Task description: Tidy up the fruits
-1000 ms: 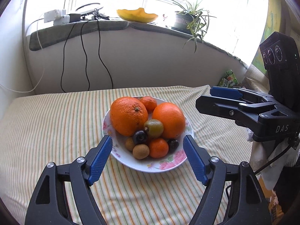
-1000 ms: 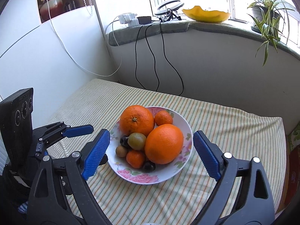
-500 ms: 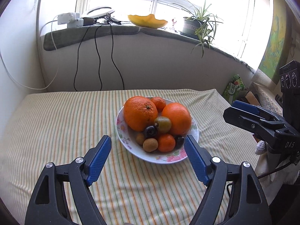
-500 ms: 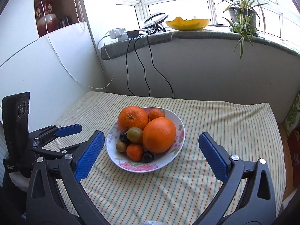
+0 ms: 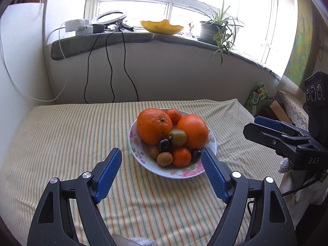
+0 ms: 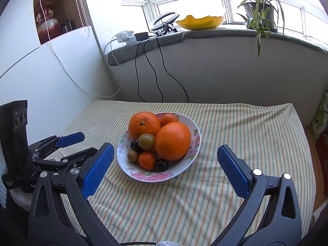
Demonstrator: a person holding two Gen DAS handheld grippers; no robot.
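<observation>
Just ahead of my left gripper (image 5: 162, 160), the floral bowl (image 5: 184, 173) holds all the fruit (image 5: 172, 135), big oranges at back, small ones w/ kiwis piled in front. Both grippers, incl. right gripper (image 6: 165, 160), hover spread wide, empty, framing the bowl.
</observation>
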